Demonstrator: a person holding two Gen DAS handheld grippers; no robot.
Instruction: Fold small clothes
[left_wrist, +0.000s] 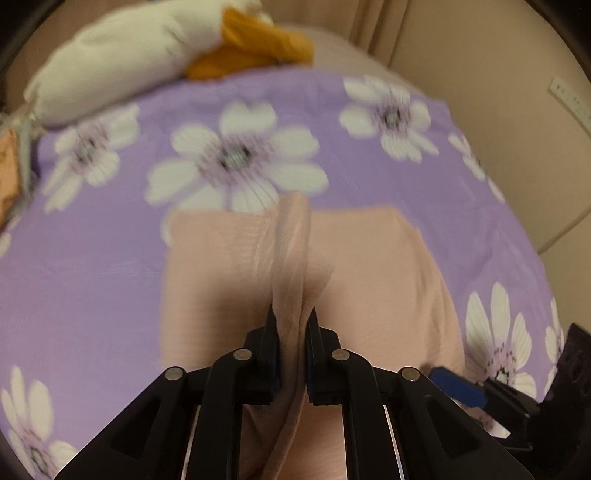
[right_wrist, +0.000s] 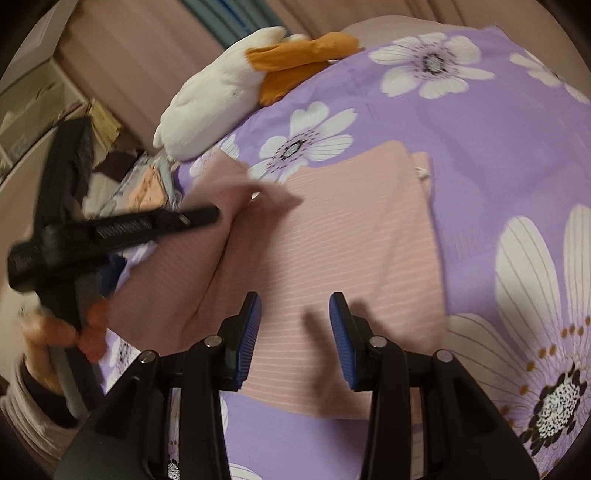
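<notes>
While the left gripper pinches the pink garment's edge and the right gripper hovers half-open and empty, the fold could slip out — thin grip.

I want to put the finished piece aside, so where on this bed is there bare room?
Bare purple sheet lies right of the pink garment, out to the big flowers. A strip is also free between the garment and the plush duck. The left side is crowded: the left tool pinches a fold there.

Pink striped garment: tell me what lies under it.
The pink striped garment lies on a purple floral bedsheet, which shows all around it. Whatever sits directly beneath the garment is covered.
</notes>
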